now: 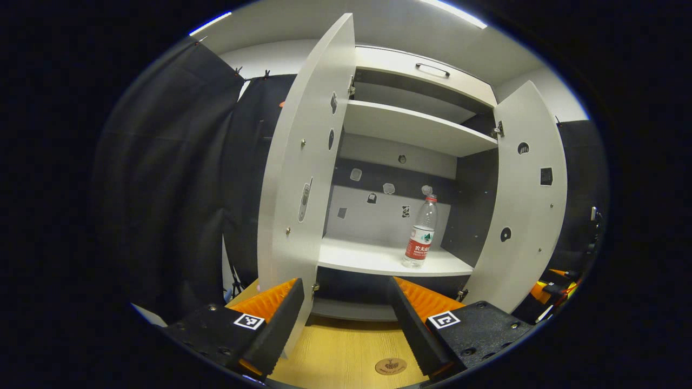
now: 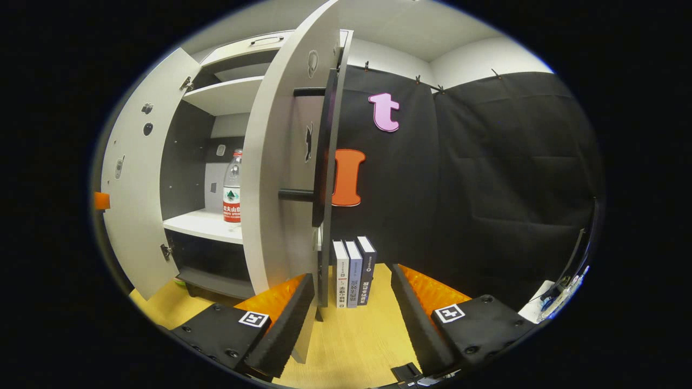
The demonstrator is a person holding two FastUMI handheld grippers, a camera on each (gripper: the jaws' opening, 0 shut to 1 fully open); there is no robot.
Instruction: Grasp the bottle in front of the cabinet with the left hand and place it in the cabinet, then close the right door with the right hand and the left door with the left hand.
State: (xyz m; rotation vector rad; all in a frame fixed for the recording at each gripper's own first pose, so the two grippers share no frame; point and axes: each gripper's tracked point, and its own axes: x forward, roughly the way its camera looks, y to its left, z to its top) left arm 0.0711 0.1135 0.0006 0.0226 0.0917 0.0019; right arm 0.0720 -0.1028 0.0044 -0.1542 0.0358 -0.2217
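Observation:
A clear water bottle [image 1: 419,232] with a red label stands upright on the lower shelf [image 1: 378,259] of the white cabinet, toward its right side. Both doors hang open: the left door [image 1: 300,178] swings out toward me, the right door [image 1: 527,200] stands farther off. My left gripper [image 1: 346,319] is open and holds nothing; the left door's lower edge passes close by its left finger. In the right gripper view the bottle [image 2: 232,189] shows between the left door [image 2: 132,200] and the right door [image 2: 286,178]. My right gripper [image 2: 351,313] is open, with the right door's edge just inside its left finger.
Three books [image 2: 354,270] stand upright on the wooden table [image 2: 373,324] beside the cabinet, behind the right door. A black bar handle [image 2: 300,194] sticks out of that door. A small round disc [image 1: 390,366] lies on the table near my left gripper. An upper shelf [image 1: 411,127] is bare.

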